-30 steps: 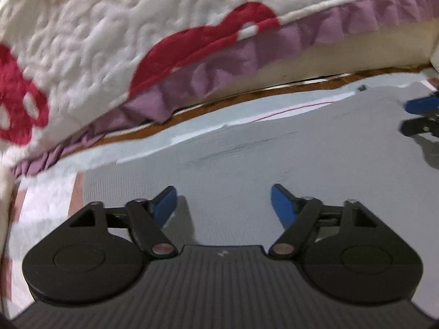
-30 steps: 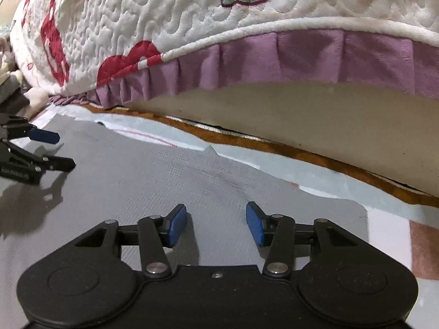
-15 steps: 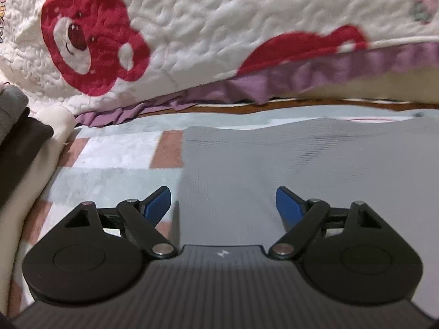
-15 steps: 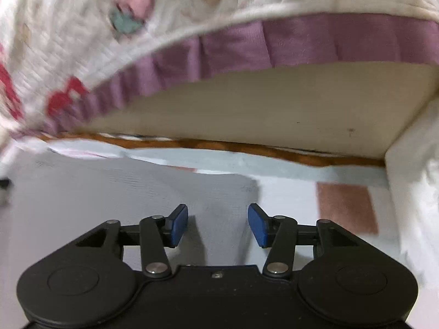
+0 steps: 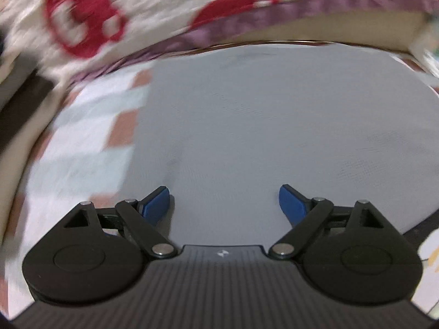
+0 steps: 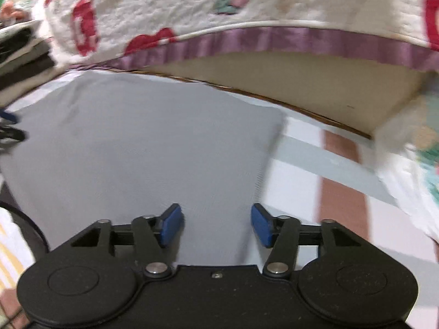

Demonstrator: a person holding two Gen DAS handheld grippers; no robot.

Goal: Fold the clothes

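A grey garment (image 5: 260, 109) lies flat on a checked sheet (image 5: 90, 142), folded into a broad rectangle. My left gripper (image 5: 223, 201) hovers over its near part, close to the left edge. Its blue pads stand wide apart and are still opening, with nothing between them. In the right wrist view the same grey garment (image 6: 142, 142) fills the middle, and my right gripper (image 6: 216, 224) hangs over its near right corner. That gripper's jaws are opening too and hold nothing. The left gripper's fingertips (image 6: 8, 126) show at the left edge of that view.
A white quilted blanket with red bear prints and a purple frill (image 6: 247, 41) hangs over the far side. Dark folded clothes (image 6: 24, 63) are stacked at the far left. A white patterned cloth (image 6: 411, 159) lies at the right, and a pink-and-white sheet square (image 6: 343, 189) shows beside the garment.
Both grippers have pulled back toward the near side of the garment and spread their jaws wider. More of the grey garment shows ahead of each. The views are blurred by motion.
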